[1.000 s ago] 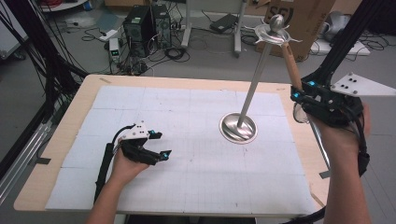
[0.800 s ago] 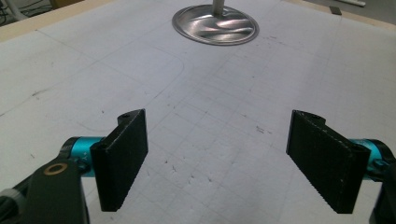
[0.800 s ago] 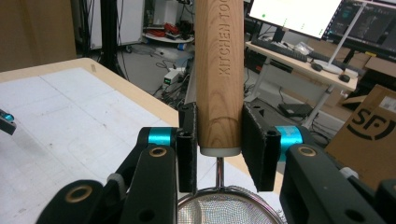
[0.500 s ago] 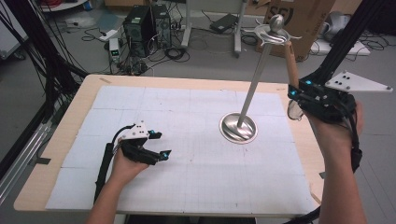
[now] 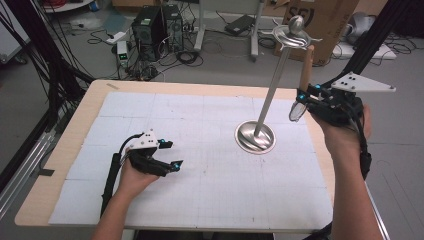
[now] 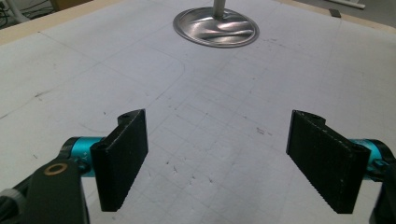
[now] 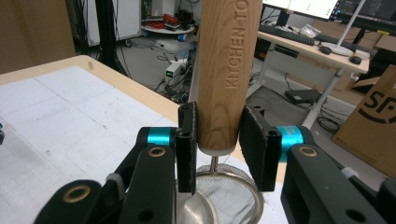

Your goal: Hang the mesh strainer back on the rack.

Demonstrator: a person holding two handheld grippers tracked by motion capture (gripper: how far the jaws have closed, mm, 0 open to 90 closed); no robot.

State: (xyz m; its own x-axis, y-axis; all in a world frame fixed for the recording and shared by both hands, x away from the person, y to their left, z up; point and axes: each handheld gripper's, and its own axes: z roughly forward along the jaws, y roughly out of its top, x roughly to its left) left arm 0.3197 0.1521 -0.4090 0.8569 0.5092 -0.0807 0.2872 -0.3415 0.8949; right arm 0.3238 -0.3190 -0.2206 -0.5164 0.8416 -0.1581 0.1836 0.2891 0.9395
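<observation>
The right gripper (image 5: pixel 320 102) held a small mesh strainer (image 5: pixel 297 111) by its wooden handle (image 7: pixel 227 70), fingers clamped, in the air beside the metal hanging stand (image 5: pixel 272 95). Hanging it on the top hooks seemingly remained. The left gripper (image 5: pixel 167 154) rested open on the table (image 5: pixel 210 200).

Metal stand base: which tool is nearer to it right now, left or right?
Right. The right tool, shut on the wooden-handled strainer, is held up just beyond the metal stand base's right side. The left tool rests open on the mat, well off to its left.
</observation>
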